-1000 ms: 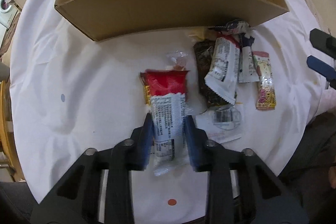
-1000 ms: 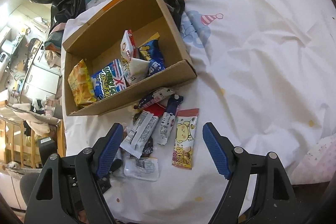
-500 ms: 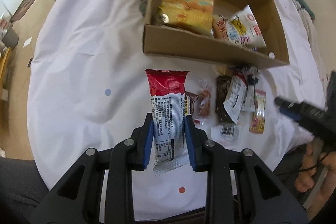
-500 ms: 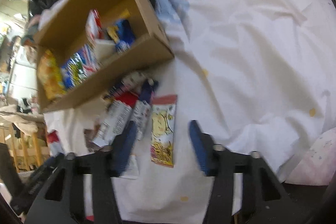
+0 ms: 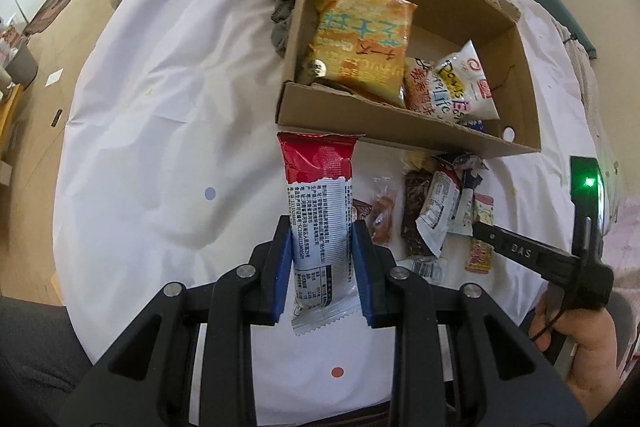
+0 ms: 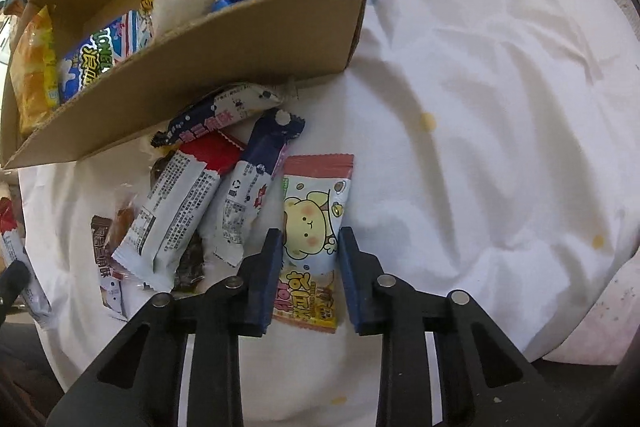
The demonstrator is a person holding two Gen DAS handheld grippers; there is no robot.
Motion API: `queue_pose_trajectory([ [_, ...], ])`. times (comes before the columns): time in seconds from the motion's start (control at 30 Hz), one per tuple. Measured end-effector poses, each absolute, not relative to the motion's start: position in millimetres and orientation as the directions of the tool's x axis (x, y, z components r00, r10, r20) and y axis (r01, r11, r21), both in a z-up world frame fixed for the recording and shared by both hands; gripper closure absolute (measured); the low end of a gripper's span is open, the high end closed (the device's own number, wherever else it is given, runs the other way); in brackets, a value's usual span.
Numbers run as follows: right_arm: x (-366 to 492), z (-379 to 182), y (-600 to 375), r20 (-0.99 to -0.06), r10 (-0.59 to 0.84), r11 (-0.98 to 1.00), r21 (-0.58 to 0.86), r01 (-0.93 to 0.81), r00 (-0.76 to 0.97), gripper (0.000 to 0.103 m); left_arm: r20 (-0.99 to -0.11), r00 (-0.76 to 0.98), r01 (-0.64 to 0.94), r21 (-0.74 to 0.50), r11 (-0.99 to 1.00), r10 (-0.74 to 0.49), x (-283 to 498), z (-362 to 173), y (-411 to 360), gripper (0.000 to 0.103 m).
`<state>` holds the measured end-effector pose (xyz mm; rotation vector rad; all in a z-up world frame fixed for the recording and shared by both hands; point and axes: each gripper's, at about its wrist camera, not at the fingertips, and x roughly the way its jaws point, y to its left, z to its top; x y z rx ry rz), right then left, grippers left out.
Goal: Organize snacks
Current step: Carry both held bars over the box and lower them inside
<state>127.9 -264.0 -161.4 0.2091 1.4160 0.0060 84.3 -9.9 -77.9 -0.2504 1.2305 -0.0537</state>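
A white sheet (image 6: 500, 107) covers the bed. On it sits the cardboard box (image 5: 400, 135), with an orange bag (image 5: 360, 47) and other snack bags inside. Just in front of the box lies a loose pile of snack packets (image 6: 192, 195). The left claw (image 5: 322, 267) is clamped on a red and white packet (image 5: 320, 211), lifted off the sheet just before the box's near wall. The right claw (image 6: 308, 275) is closing around a yellow cartoon packet (image 6: 314, 227) at the pile's right edge, farther from the box; the pads look close to touching it.
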Motion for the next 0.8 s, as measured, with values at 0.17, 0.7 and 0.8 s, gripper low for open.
queue_pose_trajectory([
  [0.17, 119, -150, -276, -0.962, 0.191, 0.967, 0.219, 0.133, 0.193, 0.074, -0.928, 0.328, -0.105, -0.222, 0.969, -0.177, 85, -82, -10, 0.078],
  [0.7, 90, -76, -316, -0.786, 0.469, 0.859, 0.511, -0.004, 0.402, 0.074, -0.857, 0.498, -0.04, -0.175, 0.984, -0.132, 90, -43, -19, 0.078],
  [0.8, 99, -65, -303, -0.749, 0.5, 0.84, 0.542, -0.031, 0.434, 0.074, -0.841, 0.52, -0.01, -0.18, 0.984, -0.149, 98, -29, -26, 0.078],
])
